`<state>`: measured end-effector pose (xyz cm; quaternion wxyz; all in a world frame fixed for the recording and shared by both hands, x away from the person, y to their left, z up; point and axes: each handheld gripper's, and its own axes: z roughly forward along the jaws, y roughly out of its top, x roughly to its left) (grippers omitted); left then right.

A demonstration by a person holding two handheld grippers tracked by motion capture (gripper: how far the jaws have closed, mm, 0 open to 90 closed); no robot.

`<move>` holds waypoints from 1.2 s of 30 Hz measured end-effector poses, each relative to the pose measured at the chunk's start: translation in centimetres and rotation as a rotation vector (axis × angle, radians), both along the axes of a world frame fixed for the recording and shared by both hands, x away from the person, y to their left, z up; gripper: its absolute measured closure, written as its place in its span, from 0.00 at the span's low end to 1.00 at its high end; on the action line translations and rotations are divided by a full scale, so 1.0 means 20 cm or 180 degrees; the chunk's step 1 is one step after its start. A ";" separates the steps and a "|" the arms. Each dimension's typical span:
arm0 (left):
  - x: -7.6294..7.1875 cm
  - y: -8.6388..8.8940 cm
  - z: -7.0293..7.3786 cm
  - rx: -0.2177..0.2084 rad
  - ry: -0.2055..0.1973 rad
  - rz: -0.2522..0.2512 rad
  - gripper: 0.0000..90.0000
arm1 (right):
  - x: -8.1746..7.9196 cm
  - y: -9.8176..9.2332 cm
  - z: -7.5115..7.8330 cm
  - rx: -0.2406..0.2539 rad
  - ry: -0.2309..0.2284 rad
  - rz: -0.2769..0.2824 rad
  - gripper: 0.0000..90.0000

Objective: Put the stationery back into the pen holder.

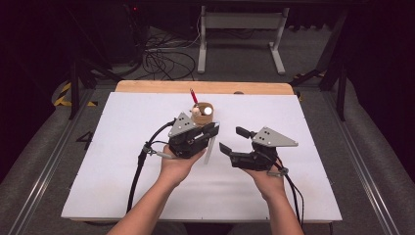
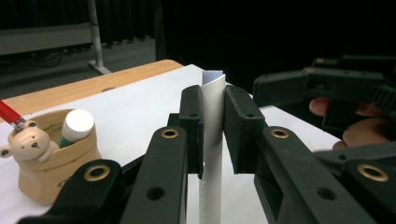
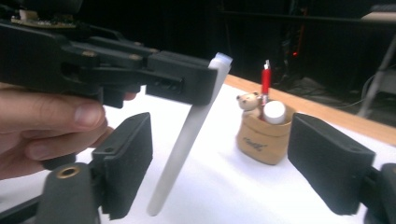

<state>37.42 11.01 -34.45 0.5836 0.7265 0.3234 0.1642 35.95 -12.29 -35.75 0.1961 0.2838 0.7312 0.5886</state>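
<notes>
- My left gripper (image 1: 208, 131), at frame centre, has its jaws clamped on the long white plastic pen (image 1: 209, 149) (hanging tilted above the white table (image 1: 122, 147)).
- My right gripper (image 1: 234, 139) stands open, holding nothing, just right of the pen.
- The tan bear-shaped holder (image 1: 201, 113) sits behind.

White pen (image 3: 187, 140) clamped in left tool (image 3: 187, 84), upper end.

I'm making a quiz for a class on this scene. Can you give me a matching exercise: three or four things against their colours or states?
Things:
1. white pen
2. bear holder
3. left tool
4. right tool

States:
A. jaws apart, nothing between them
B. tan, stands on the table
C. clamped near its top, hanging down
D. shut on the pen

Pairs: 1-C, 2-B, 3-D, 4-A
</notes>
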 end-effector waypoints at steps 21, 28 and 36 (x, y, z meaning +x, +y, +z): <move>-0.05 -0.02 0.07 -0.0167 -0.0102 -0.0084 0.87 | 0.03 0.08 -0.07 0.0309 0.0358 0.0142 0.68; -0.07 -0.02 0.08 -0.0197 -0.0114 -0.0122 0.87 | 0.03 0.08 -0.08 0.0376 0.0368 0.0176 0.78; -0.08 -0.01 0.08 -0.0182 -0.0151 -0.0131 0.87 | 0.03 0.09 -0.08 0.0386 0.0323 0.0211 0.87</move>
